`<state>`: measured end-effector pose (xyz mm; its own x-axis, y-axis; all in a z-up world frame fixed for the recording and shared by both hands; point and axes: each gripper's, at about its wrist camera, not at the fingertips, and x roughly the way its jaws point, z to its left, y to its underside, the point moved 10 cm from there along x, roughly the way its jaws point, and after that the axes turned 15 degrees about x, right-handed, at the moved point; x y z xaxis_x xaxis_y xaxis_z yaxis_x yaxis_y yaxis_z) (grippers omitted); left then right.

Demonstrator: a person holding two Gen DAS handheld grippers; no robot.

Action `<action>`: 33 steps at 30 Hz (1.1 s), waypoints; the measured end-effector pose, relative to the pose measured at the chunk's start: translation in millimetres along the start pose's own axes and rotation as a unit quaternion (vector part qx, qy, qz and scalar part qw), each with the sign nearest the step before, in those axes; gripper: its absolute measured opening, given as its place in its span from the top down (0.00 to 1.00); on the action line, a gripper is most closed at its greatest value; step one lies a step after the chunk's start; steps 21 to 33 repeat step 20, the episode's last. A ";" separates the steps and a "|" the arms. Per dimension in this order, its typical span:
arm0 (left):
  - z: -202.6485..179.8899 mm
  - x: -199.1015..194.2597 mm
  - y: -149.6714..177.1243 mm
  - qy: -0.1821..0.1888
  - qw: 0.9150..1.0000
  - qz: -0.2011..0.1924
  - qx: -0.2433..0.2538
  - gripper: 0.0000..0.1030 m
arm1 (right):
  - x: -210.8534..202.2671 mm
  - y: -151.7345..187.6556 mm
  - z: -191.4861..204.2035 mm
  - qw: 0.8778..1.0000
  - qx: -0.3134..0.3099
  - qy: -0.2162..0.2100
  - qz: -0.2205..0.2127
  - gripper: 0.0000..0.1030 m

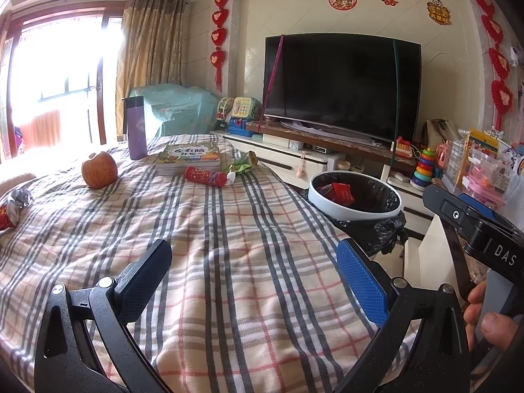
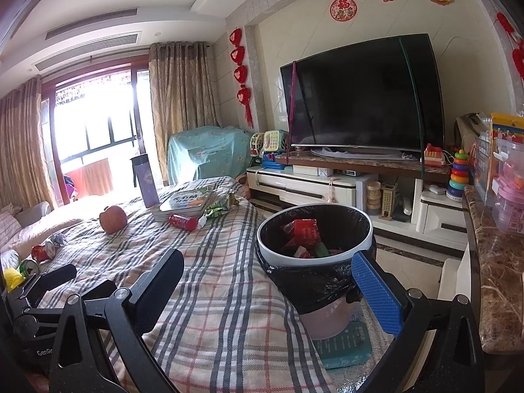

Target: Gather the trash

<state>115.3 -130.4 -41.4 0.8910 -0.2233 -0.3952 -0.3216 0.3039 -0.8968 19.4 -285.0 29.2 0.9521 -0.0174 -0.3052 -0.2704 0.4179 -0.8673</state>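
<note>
Our left gripper [image 1: 253, 281] gapes wide and empty over the plaid cloth [image 1: 229, 229]; the right gripper [image 2: 267, 286] too, beside the bin [image 2: 314, 239]. Past the bin lie a red can [image 1: 205, 176] and green wrapper [image 1: 244, 162]. Only the right view shows wrappers inside the bin.

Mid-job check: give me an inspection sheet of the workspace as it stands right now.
Surface: plaid cloth, rumpled.
Job's things: red wrapper and green wrapper beside the books; crumpled wrappers at the left edge; bin already holds red trash.
Clutter: apple, purple bottle, books.
Grippers: left tool and right tool both open, empty.
Cables: nothing seen.
Surroundings: TV, toys on cabinet.
</note>
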 end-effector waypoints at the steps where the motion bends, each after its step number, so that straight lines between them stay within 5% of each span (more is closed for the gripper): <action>1: 0.0 -0.7 -1.1 -0.001 1.000 -0.001 0.000 0.00 | -0.6 -0.2 0.9 1.000 0.000 0.000 0.000 0.00; 33: 19.3 2.5 1.1 0.001 1.000 0.010 -0.024 0.00 | 16.4 -4.4 7.0 1.000 -0.007 0.015 0.025 0.00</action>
